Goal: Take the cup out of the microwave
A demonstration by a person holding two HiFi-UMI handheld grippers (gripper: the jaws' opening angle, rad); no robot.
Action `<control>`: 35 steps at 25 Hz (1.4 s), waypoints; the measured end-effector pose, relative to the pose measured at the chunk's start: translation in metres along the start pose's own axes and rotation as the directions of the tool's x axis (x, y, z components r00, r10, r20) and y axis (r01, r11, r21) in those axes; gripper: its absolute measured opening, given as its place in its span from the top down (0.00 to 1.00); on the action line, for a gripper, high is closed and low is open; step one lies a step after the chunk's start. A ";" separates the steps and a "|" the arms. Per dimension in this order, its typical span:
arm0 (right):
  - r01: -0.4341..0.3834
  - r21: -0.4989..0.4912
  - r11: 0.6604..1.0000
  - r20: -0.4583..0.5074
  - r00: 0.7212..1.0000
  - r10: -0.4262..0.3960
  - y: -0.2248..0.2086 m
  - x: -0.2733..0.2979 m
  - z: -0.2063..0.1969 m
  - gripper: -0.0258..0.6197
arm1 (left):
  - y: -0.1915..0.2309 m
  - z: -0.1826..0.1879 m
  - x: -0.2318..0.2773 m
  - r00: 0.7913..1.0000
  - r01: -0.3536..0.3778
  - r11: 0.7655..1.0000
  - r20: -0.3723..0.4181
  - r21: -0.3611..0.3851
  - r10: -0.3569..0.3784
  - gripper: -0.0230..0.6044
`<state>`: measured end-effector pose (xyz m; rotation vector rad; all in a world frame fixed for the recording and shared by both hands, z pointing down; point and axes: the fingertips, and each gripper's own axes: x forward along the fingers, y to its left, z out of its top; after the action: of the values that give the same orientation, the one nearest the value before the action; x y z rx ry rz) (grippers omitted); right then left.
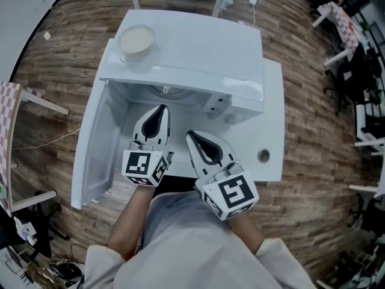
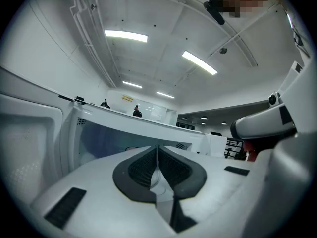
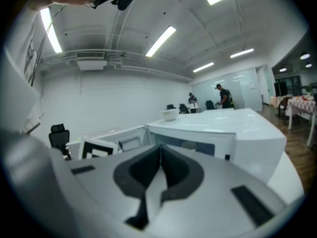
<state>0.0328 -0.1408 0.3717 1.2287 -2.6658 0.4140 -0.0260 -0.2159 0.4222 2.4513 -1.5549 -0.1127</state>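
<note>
Right under the camera is the person's pale shirt [image 1: 180, 245], with both arms out front. The microwave door [image 1: 90, 143] hangs open on the left. The left gripper [image 1: 159, 109] is pinched shut on nothing and points into the open cavity. The right gripper [image 1: 191, 136] is just beside it, also closed and empty. The cup [image 1: 137, 41] is sitting on top of the microwave [image 1: 204, 47], near its left end.

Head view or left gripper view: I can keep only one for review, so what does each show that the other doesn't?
Only the head view shows the wooden floor and the top of the microwave. Only the left gripper view shows the ceiling lights. Both show the left gripper, jaws shut and empty, facing the open microwave.
</note>
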 end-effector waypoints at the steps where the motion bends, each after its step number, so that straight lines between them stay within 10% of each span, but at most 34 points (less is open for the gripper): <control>1: 0.000 0.000 1.000 -0.002 1.000 0.000 -0.001 0.001 0.000 0.92 | 0.002 -0.002 0.002 1.000 -0.003 1.000 -0.007 -0.004 0.003 0.94; 35: -0.017 0.038 0.999 -0.106 0.994 0.021 -0.021 0.030 -0.021 0.92 | 0.054 -0.066 0.054 0.980 -0.080 0.997 -0.183 -0.021 0.075 0.70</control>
<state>0.0300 -0.1682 0.4038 1.1586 -2.5931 0.5194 -0.0377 -0.2764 0.5024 2.3033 -1.5554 0.1007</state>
